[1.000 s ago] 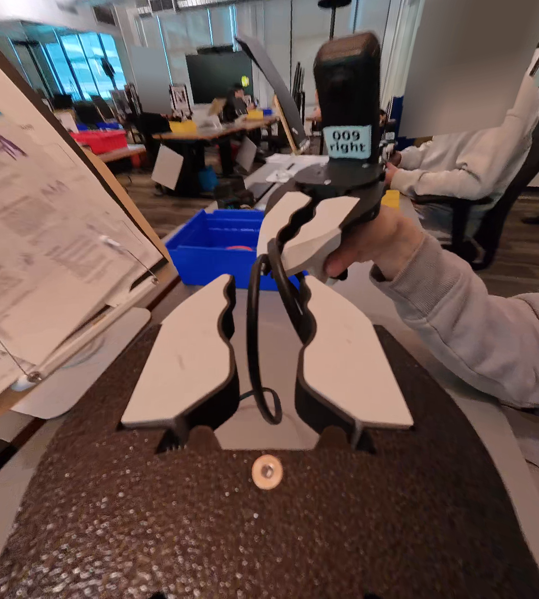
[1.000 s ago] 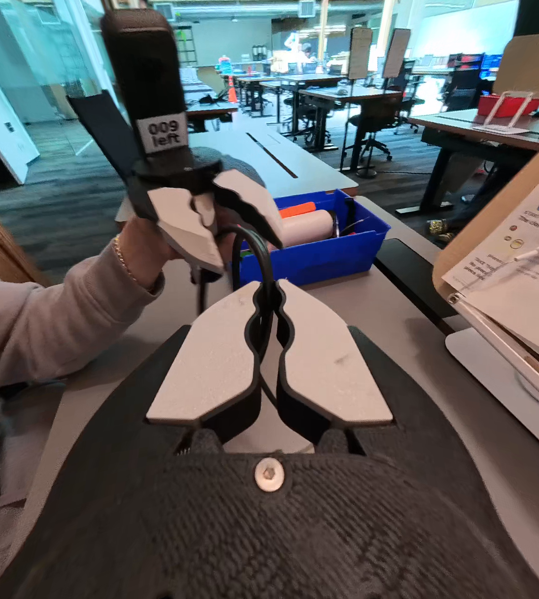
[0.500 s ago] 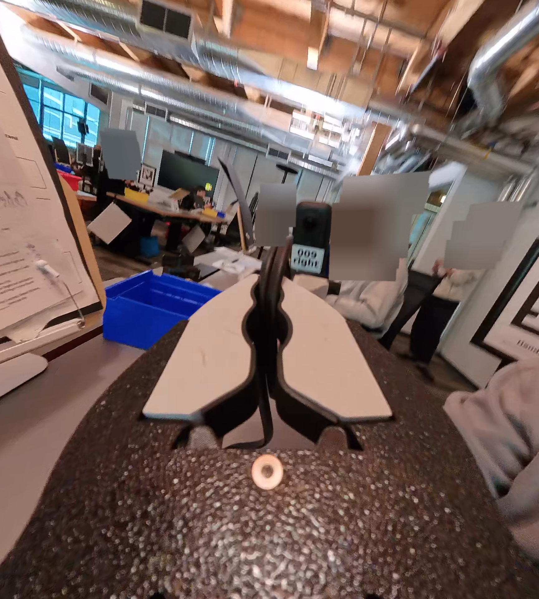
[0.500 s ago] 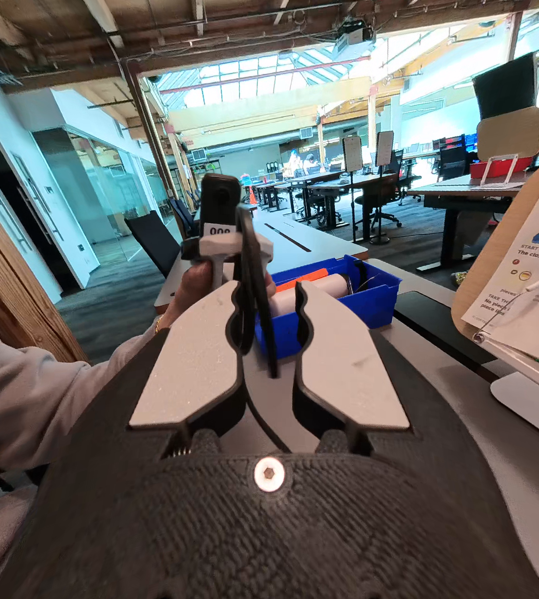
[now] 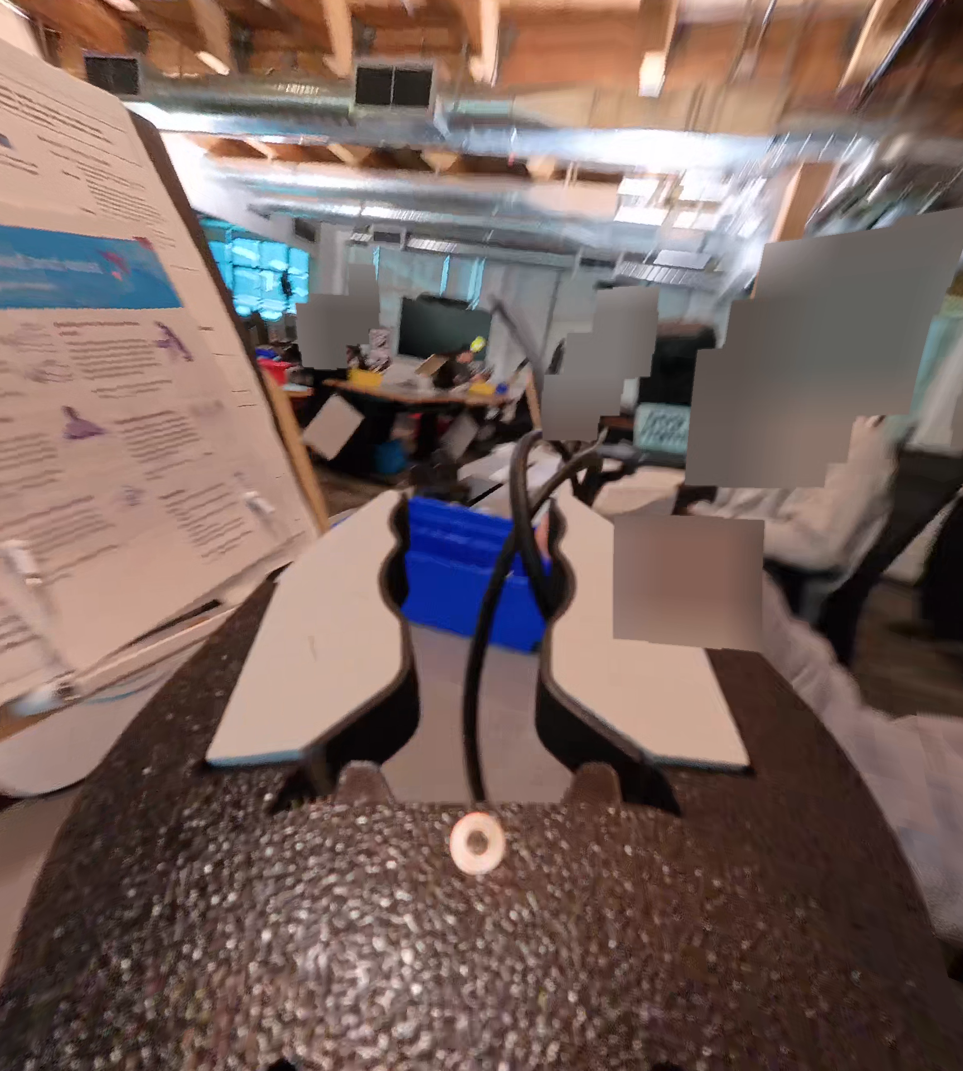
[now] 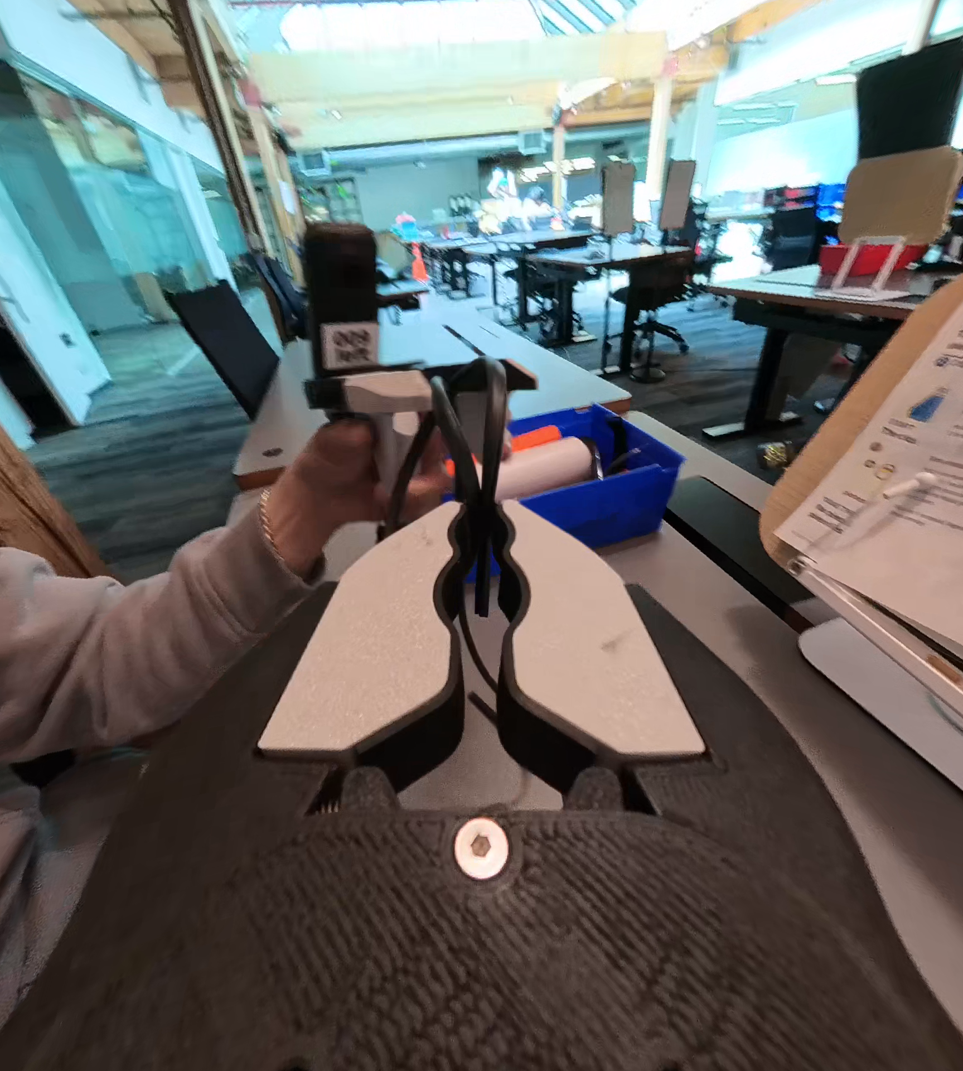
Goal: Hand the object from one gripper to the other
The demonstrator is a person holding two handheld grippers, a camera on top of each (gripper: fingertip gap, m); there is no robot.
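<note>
The object is a looped black cable [image 6: 493, 417]. In the right wrist view my right gripper [image 6: 482, 510] is shut on it, and its loops rise above the fingertips. My left gripper [image 6: 444, 400] shows beyond it in a hand, level with the loops. In the left wrist view my left gripper [image 5: 476, 510] is open. The cable [image 5: 479, 666] hangs loose in the gap, close to the right finger [image 5: 612, 637]. Blur patches hide the right gripper in that view.
A blue bin [image 6: 600, 504] holding a white roll [image 6: 542, 463] and an orange item [image 6: 531, 437] stands just behind the grippers on the grey table [image 6: 728, 579]. A tilted document stand [image 6: 931, 463] with papers is beside it. A seated person's sleeve [image 5: 815, 521] is at the right. One gripper's finger ends stand about 8 cm off the other's.
Half a second ago my left gripper was shut on the cable and my right was open. Now the right has shut on the cable and the left has opened. Both views have tilted down.
</note>
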